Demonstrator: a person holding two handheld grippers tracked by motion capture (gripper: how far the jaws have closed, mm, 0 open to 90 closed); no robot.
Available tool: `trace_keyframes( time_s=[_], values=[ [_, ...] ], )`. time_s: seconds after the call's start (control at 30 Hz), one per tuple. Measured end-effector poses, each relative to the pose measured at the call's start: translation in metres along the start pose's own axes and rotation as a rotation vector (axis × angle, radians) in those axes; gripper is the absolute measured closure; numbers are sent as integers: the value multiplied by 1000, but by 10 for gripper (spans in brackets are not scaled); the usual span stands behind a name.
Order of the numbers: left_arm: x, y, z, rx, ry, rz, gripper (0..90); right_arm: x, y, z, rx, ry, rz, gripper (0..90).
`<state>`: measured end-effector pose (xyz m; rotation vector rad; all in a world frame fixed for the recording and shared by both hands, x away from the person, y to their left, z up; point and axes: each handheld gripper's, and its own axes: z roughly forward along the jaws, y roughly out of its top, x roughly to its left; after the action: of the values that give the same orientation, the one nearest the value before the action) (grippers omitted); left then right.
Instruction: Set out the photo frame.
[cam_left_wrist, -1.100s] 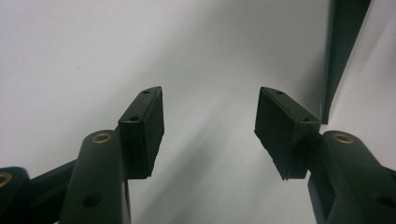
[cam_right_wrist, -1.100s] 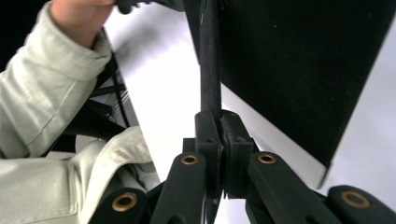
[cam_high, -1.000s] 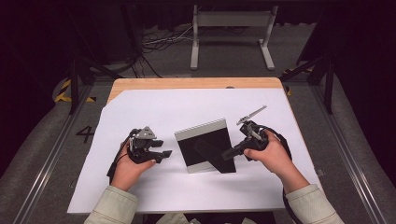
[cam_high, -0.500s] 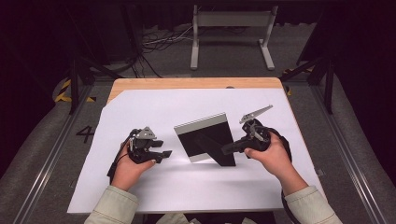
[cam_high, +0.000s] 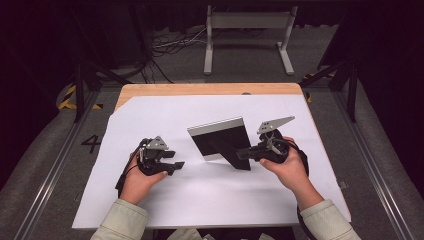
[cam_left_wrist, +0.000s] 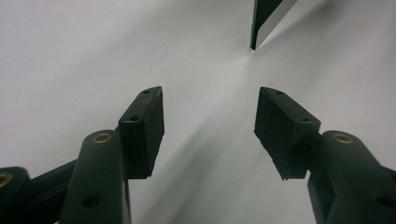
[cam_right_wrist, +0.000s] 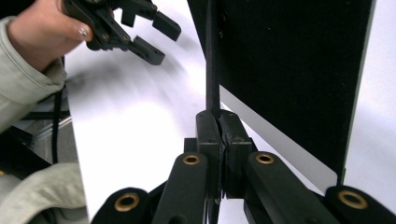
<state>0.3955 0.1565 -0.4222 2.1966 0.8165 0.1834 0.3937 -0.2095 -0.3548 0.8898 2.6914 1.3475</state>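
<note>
Currently the flat rectangular black picture frame (cam_high: 221, 142) stands tilted on edge near the middle of the white paper-covered table (cam_high: 165, 112), back side toward the person, with a pale silver-grey strip along its upper edge. A thin black fold-out stand leg (cam_right_wrist: 212, 56) projects from the matte black back panel. The right tool (cam_high: 243, 154) is clamped tight on this leg; in the right gripper view its two black jaws press together with the thin leg pinched between them, brass-coloured rivets showing at the linkage joints. The back panel looks finely textured and dull; a pale border runs along its lower edge. The left tool (cam_high: 179, 164) rests low over the table, to the left of the frame and apart from it, jaws spread wide and gripping nothing. In the left gripper view its flat rectangular pads (cam_left_wrist: 144, 126) face each other over bare white surface, one corner of the frame just ahead. A bare wooden strip (cam_high: 210, 89) edges the table's far side.
</note>
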Motion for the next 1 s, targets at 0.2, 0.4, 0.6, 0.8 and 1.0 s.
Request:
trace_keyframes(
  time_s=[0.2,0.4,0.6,0.8,1.0],
  values=[
    [-1,0,1,3,3,4,435,-3,-7,2,-9,9,-5,882],
    [-1,0,1,4,1,5,435,-1,-10,2,45,8,-34,882],
    [-1,0,1,2,2,6,435,-4,-17,2,64,13,-53,882],
    [-2,0,1,5,1,8,435,-6,-23,2,79,21,-89,882],
    [-2,1,2,6,3,9,435,-8,-29,2,95,24,-137,881]
  ],
)
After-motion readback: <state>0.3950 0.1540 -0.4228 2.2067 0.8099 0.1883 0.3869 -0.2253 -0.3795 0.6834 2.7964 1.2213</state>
